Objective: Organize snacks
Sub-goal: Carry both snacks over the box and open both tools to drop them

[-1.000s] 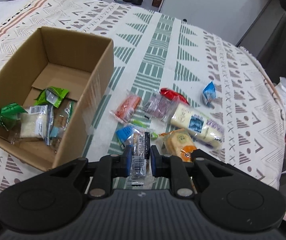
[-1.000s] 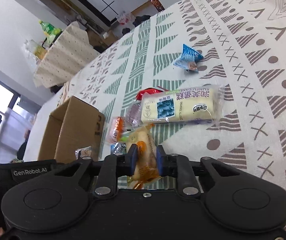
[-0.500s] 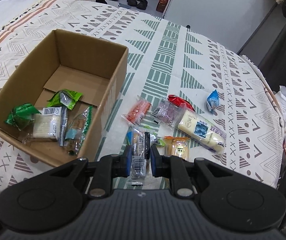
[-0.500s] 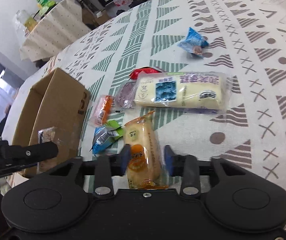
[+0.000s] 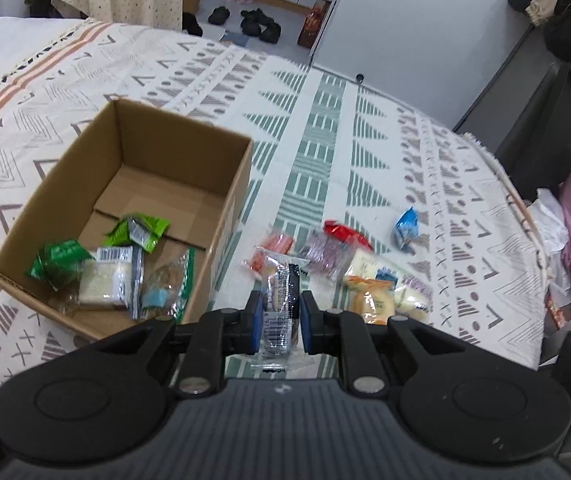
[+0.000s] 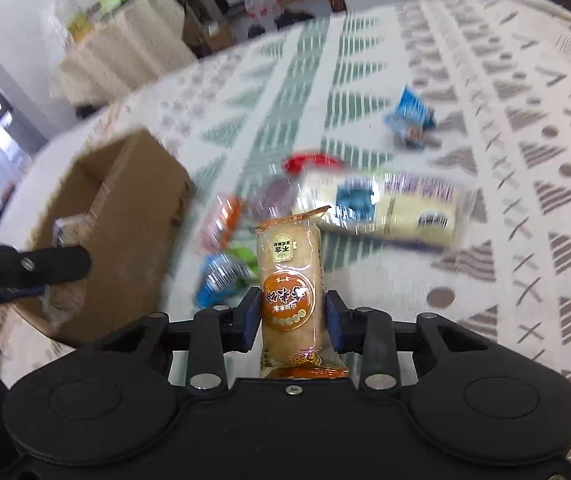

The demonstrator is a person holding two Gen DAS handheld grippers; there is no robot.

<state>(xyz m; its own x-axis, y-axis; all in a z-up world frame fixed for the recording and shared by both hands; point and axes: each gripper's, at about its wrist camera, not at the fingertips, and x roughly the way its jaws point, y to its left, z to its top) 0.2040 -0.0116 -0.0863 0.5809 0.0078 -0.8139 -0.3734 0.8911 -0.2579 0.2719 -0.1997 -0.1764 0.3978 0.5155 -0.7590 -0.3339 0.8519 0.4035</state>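
My left gripper (image 5: 278,322) is shut on a clear-wrapped snack with a barcode (image 5: 281,292), held above the patterned cloth just right of the cardboard box (image 5: 229,184). The box holds green packets (image 5: 137,230) and a white cake (image 5: 105,280). My right gripper (image 6: 293,316) has an orange rice-cracker packet (image 6: 289,272) upright between its blue pads; the jaws are closing on it and it stays sharp while the background blurs. The same packet shows in the left wrist view (image 5: 369,300). The left gripper's fingers (image 6: 45,268) reach in at the left beside the box (image 6: 125,200).
Loose snacks lie on the cloth beyond both grippers: a long cream bread packet (image 6: 385,208), a small blue packet (image 6: 409,120), a red one (image 6: 309,162), an orange-pink one (image 6: 221,220) and a blue one (image 6: 221,276). The bed edge and dark furniture (image 5: 545,128) are at the right.
The left gripper has risen with its snack, nearer the box. The right gripper's jaws widened around the orange packet, then narrowed on it; the view has rolled and the packet now stands upright.
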